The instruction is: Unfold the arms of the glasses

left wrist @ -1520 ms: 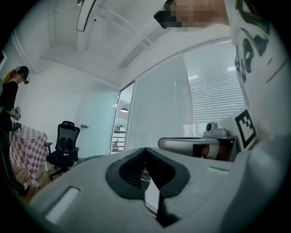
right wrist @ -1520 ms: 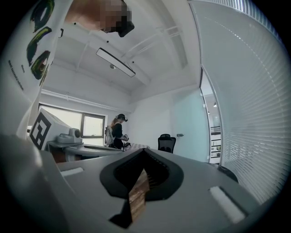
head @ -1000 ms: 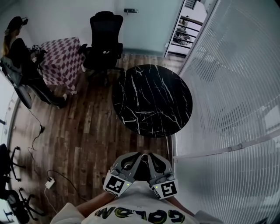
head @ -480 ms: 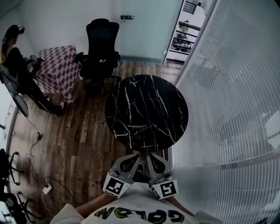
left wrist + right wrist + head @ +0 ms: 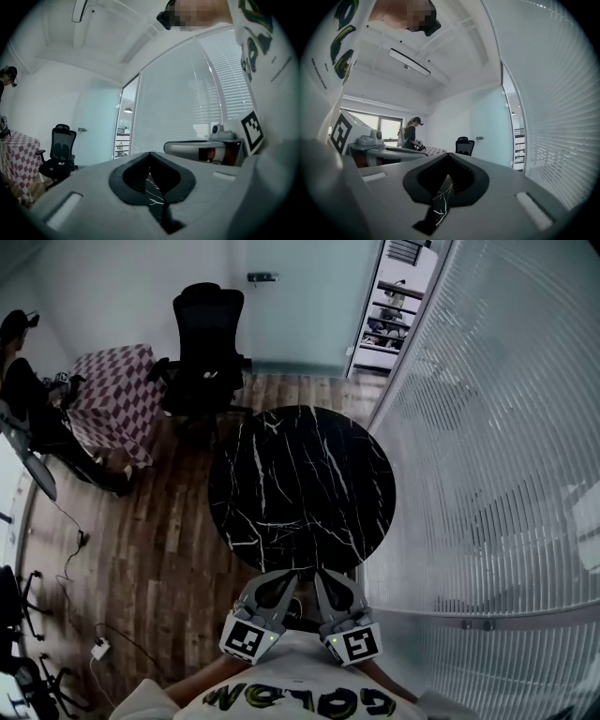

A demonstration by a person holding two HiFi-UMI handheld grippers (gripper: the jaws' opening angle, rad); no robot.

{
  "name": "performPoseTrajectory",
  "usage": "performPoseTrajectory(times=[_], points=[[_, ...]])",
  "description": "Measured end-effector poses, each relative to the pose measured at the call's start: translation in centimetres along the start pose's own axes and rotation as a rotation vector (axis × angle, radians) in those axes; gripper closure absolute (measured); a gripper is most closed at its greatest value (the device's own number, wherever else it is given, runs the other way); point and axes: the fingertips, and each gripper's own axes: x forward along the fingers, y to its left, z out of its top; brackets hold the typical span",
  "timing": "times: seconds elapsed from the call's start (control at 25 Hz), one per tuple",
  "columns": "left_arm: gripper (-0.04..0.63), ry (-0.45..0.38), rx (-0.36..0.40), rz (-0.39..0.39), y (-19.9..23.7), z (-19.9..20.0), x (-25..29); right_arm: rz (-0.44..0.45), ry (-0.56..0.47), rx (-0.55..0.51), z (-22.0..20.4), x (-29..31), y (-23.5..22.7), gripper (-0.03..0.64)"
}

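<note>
Table [image 5: 300,484] now nearer; L gripper [image 5: 291,576] & R gripper [image 5: 321,576] jaws clenched, empty; shirt [image 5: 291,699] reads "GOLON".

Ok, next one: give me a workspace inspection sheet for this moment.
Surface: round black marble-patterned table, top bare.
Job's things: nothing seen in any view.
Clutter: nothing seen on the table.
Grippers: left gripper and right gripper both shut with nothing between the jaws, held side by side close to the person's body.
Cables: black cable trailing over the wooden plank floor at left, with a white plug block nearer the person.
Surroundings: black office chair beyond the table, red-and-white checked tablecloth, a second person at far left, white slatted glass wall at right.
</note>
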Motion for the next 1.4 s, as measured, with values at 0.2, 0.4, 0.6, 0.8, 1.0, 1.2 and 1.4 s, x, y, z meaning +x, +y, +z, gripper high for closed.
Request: performPoseTrajectory(times=[0.2,0.4,0.6,0.8,1.0,1.2,1.4], points=[[0.591,0.011,0.01,-0.026,0.2,0.3,1.7,-0.001,0.001,-0.01,0.3,0.9,-1.3,0.615],[0.591,0.018,0.0,-0.033,1.7,0.3,2.5,-0.009,0.007,-0.012,0.4,2.6,-1.7,0.615],[0.591,0.042,0.011,-0.032,3.6,0.0,2.9,0.002,0.01,-0.041,0.1,4.2,-1.9,0.615],[0.592,0.079,-0.021,-0.019,4.7,-1.6,2.6,0.006,0.063,-0.017,-1.7,5.4,-1.4,0.615],[0.591,0.12,-0.061,0.0,5.9,-3.3,2.0,0.027,0.129,0.011,-3.8,6.3,-0.3,0.615],[0.592,0.163,-0.084,0.012,7.3,-5.7,2.1,0.028,0.162,0.033,-5.4,7.2,0.0,0.615],[0.592,0.202,-0.056,0.025,9.3,-7.9,2.3,0.049,0.189,0.006,-6.5,8.7,0.0,0.615]])
